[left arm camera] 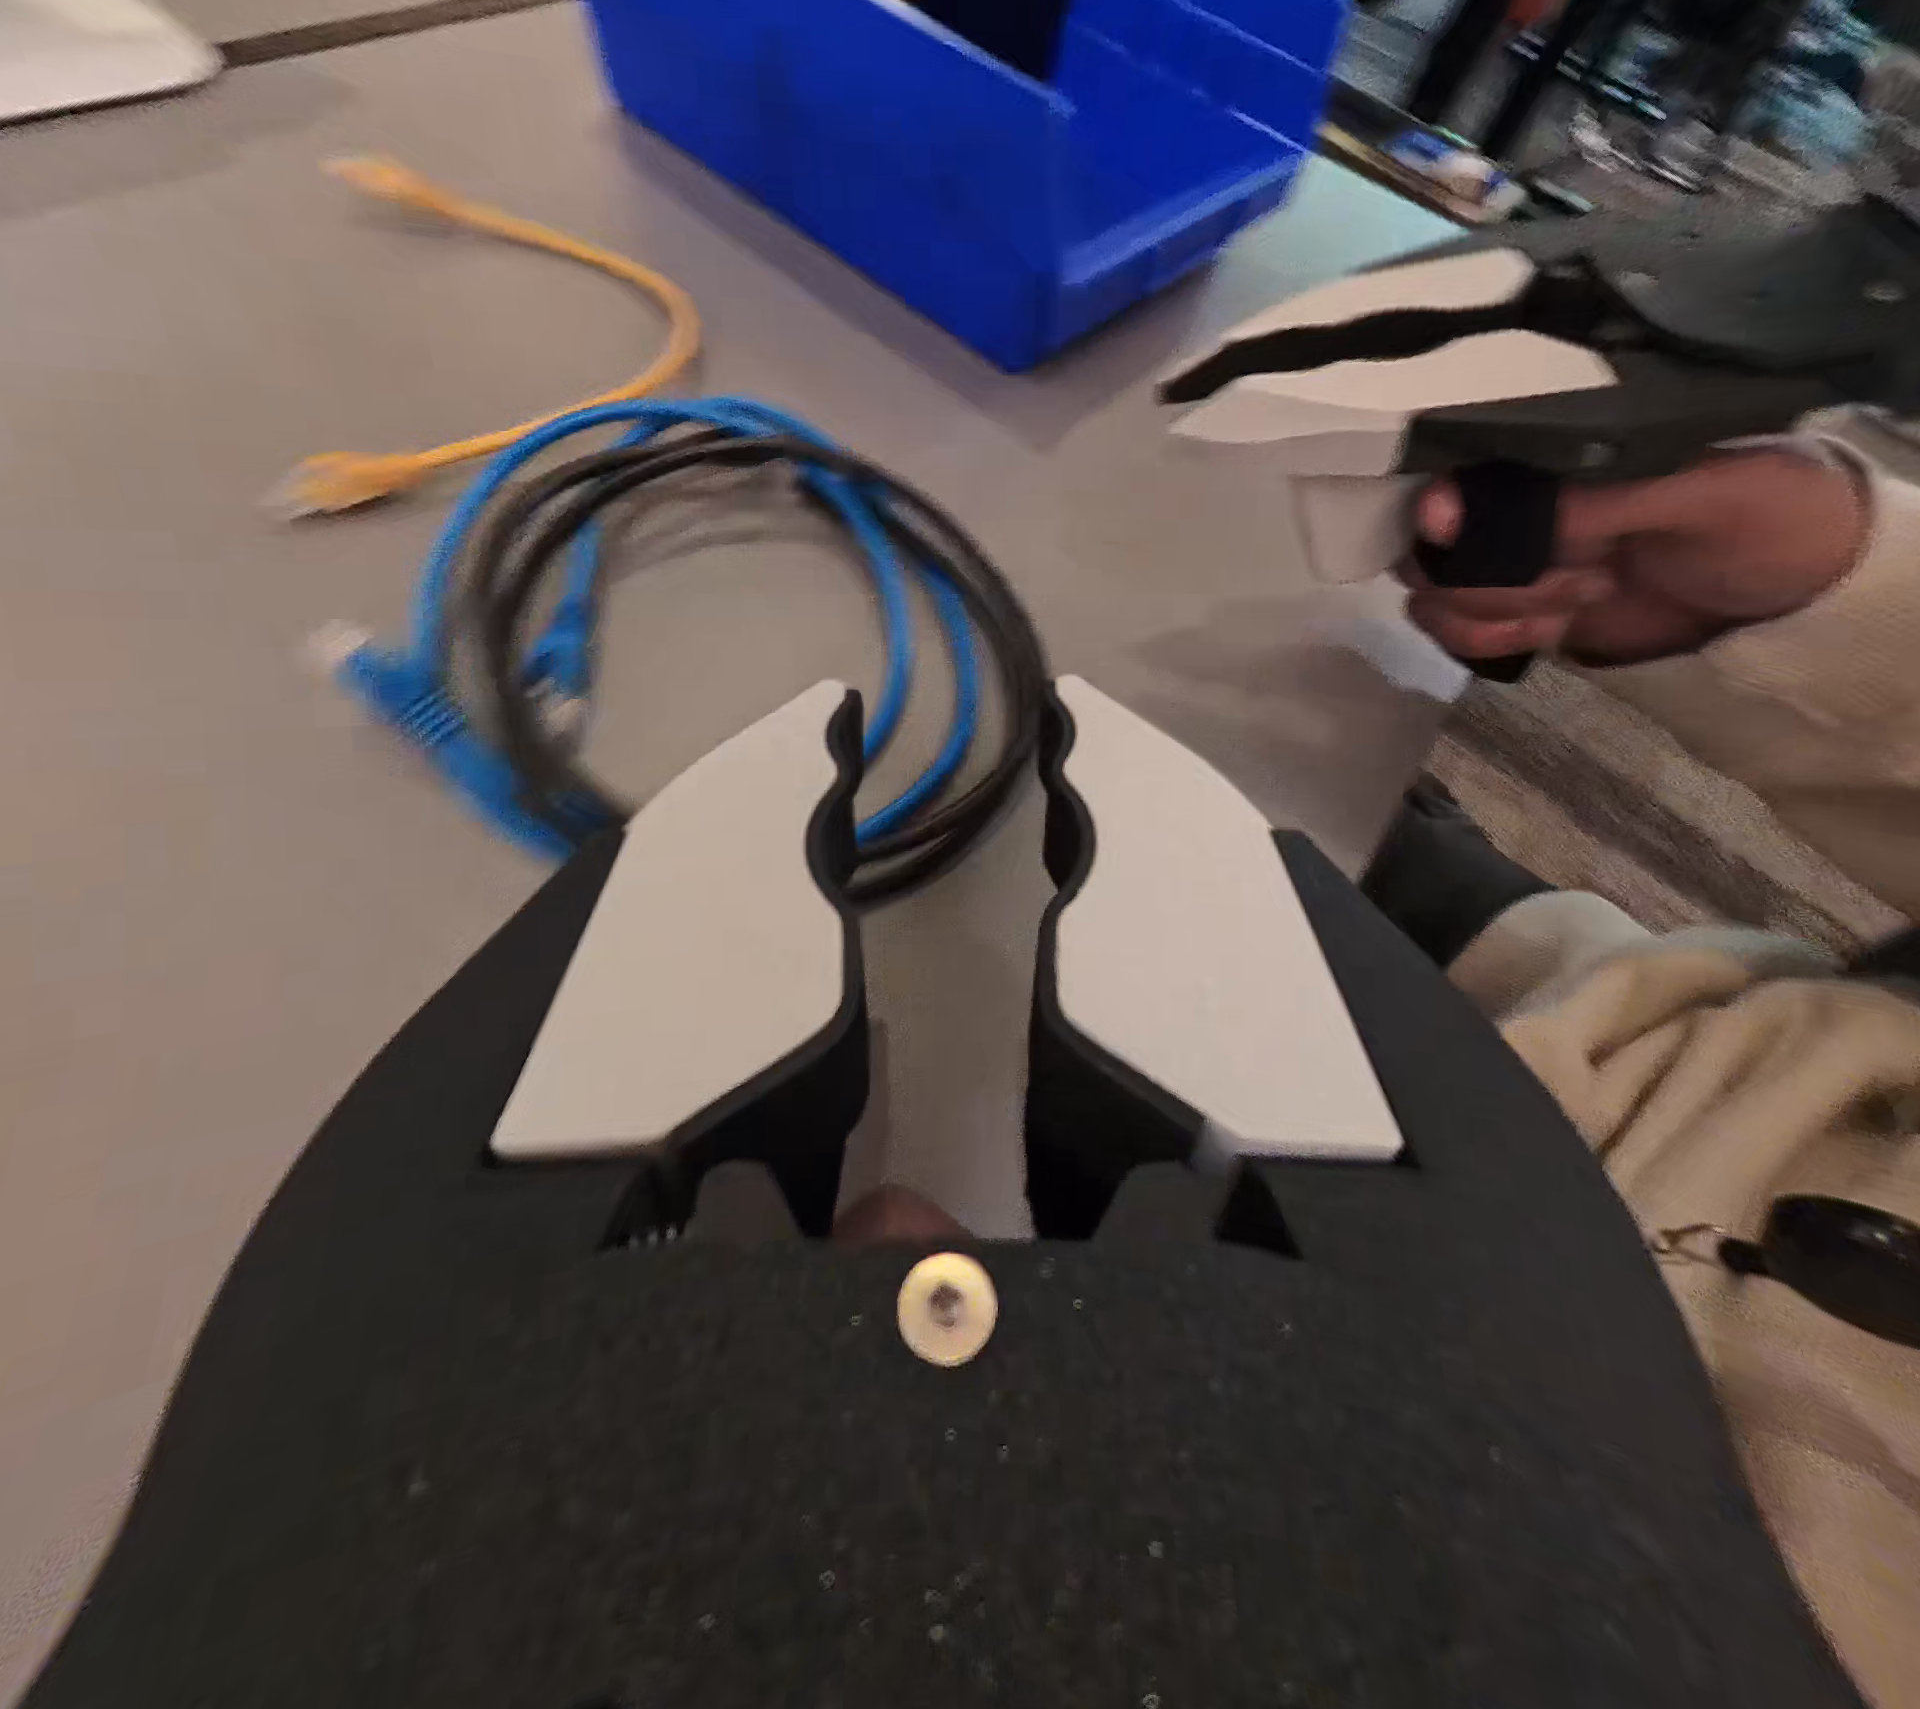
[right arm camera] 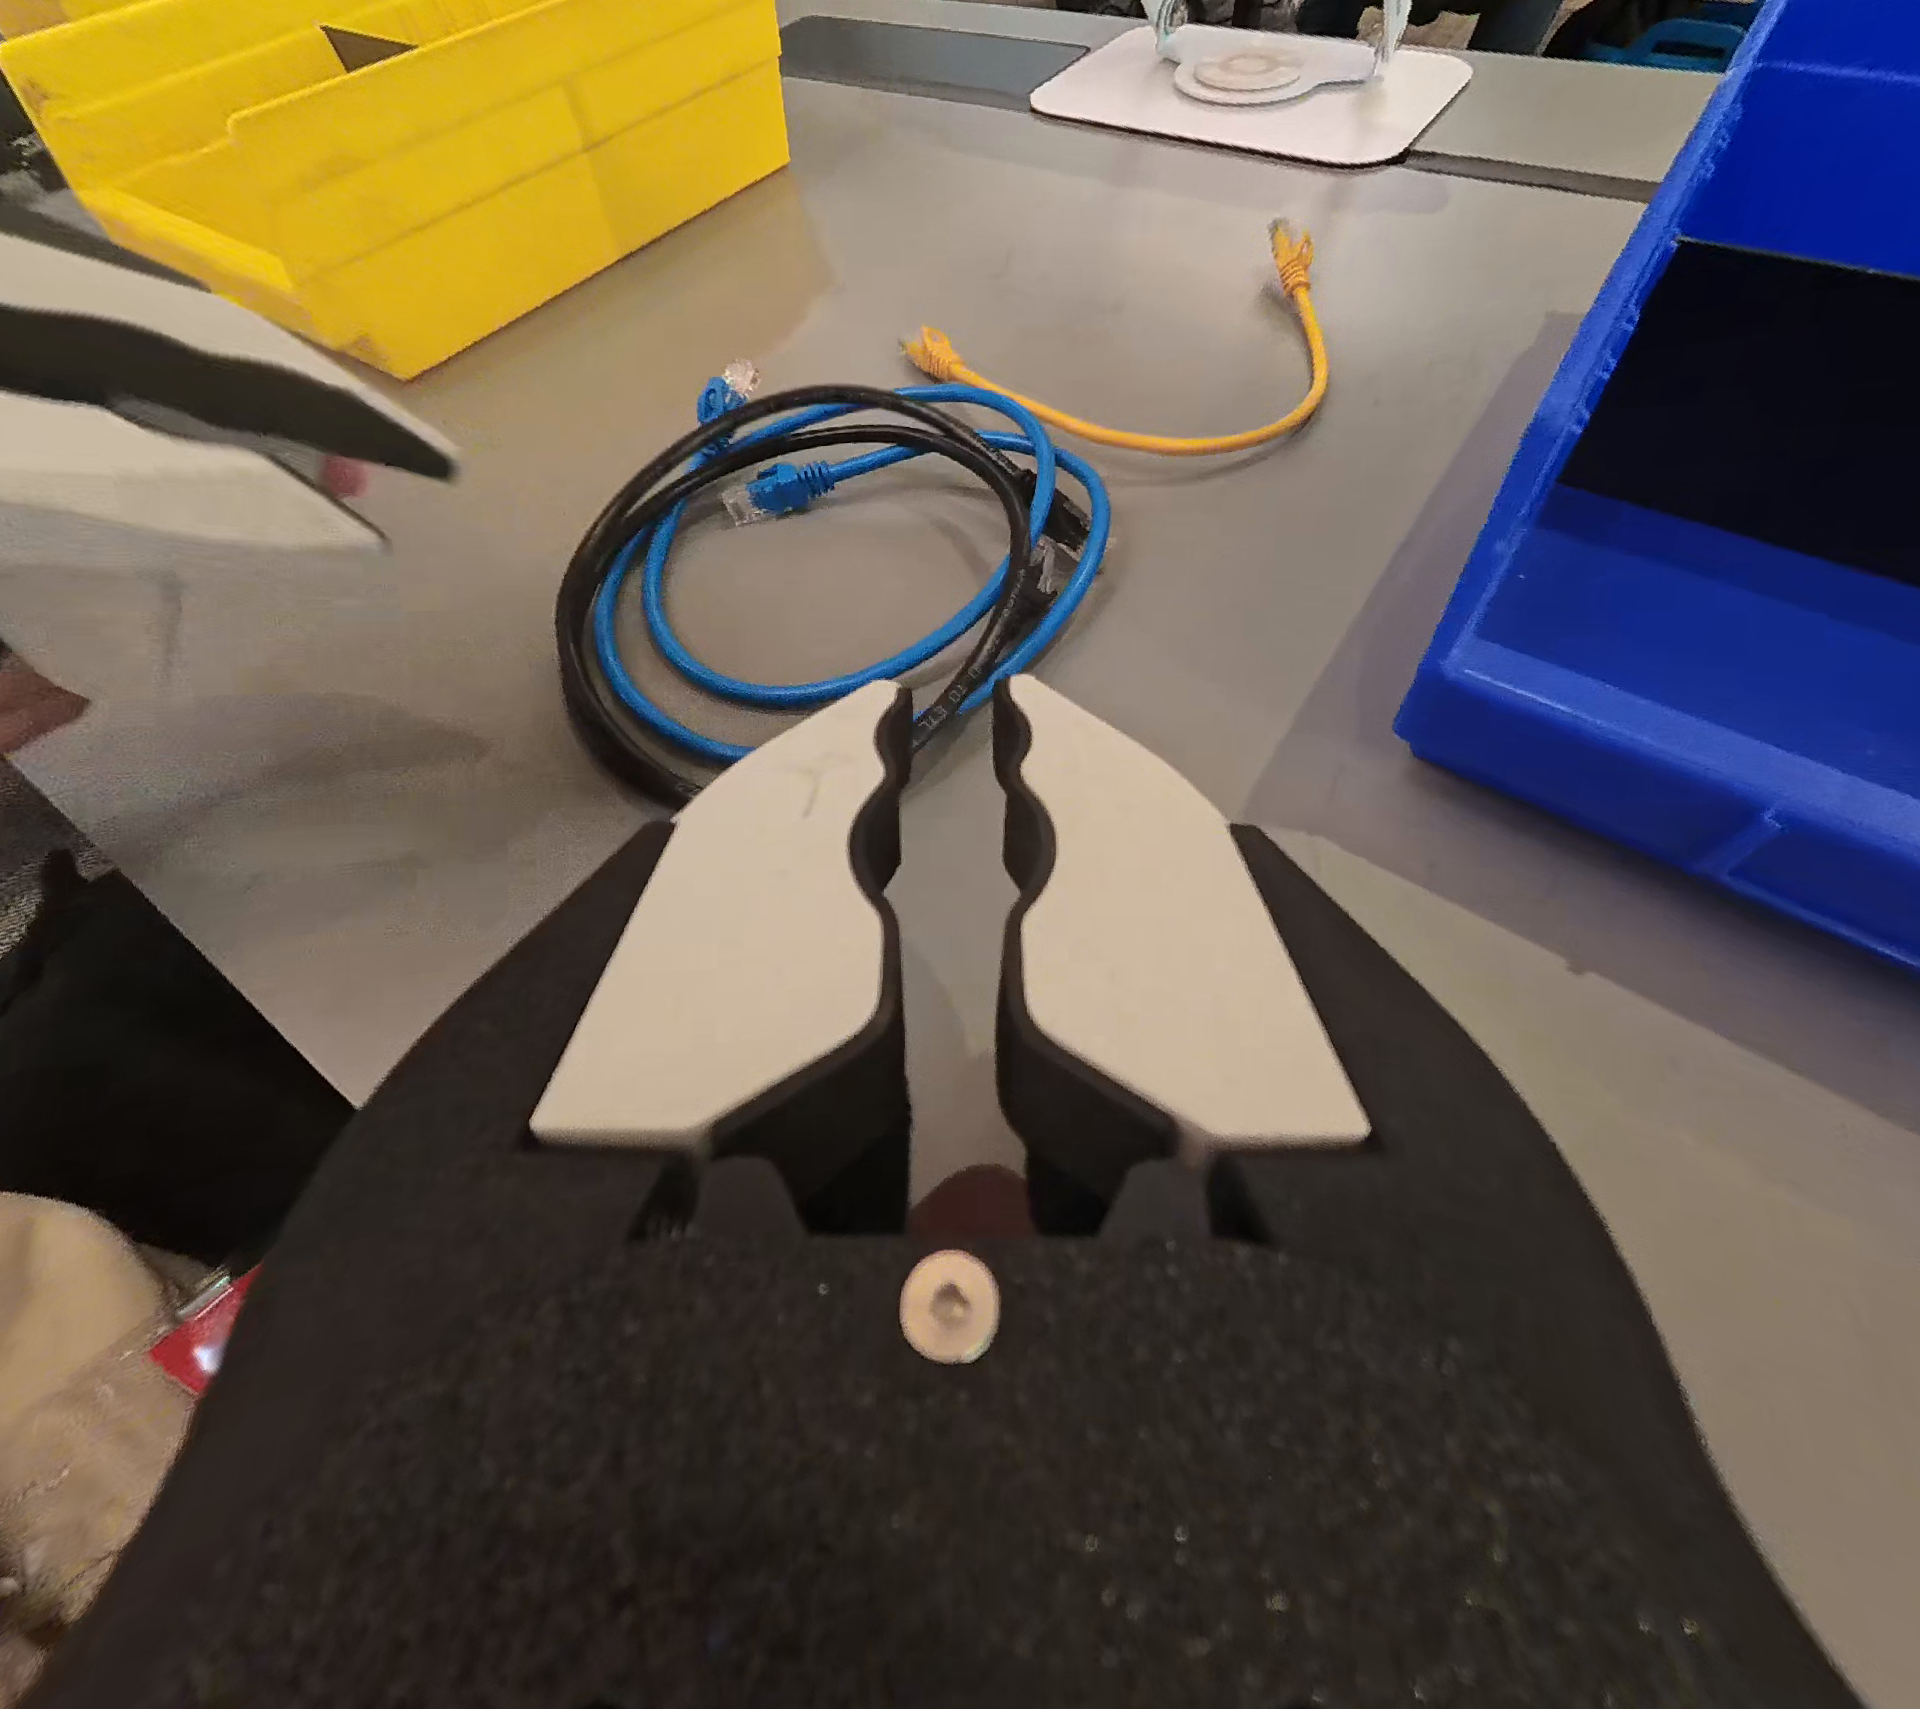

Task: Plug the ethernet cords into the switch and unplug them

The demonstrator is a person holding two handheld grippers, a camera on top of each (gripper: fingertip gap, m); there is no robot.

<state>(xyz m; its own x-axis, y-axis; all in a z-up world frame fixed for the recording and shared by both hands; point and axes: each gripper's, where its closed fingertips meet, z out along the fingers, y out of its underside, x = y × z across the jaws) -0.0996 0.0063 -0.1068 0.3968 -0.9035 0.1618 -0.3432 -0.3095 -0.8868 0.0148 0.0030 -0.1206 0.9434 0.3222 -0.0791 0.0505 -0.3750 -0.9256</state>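
Two empty hand-held grippers over coiled cords on the counter point(right arm camera: 1195, 288).

The blue cord point(right arm camera: 831, 693) and black cord point(right arm camera: 582, 589) lie coiled together flat, just ahead of the right hand-held gripper point(right arm camera: 951, 703), whose jaws are slightly parted and hold nothing. The left hand-held gripper point(left arm camera: 951, 703) is open wider, level, over the coil's near edge. The orange cord point(right arm camera: 1226, 438) curves beyond the coil. Blue bin point(right arm camera: 1621, 724) to the right, yellow bin point(right arm camera: 499, 205) far left.

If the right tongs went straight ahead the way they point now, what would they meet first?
Most likely the coiled black cable and blue cable lying just beyond the open right tongs on the grey table; depth is uncertain.
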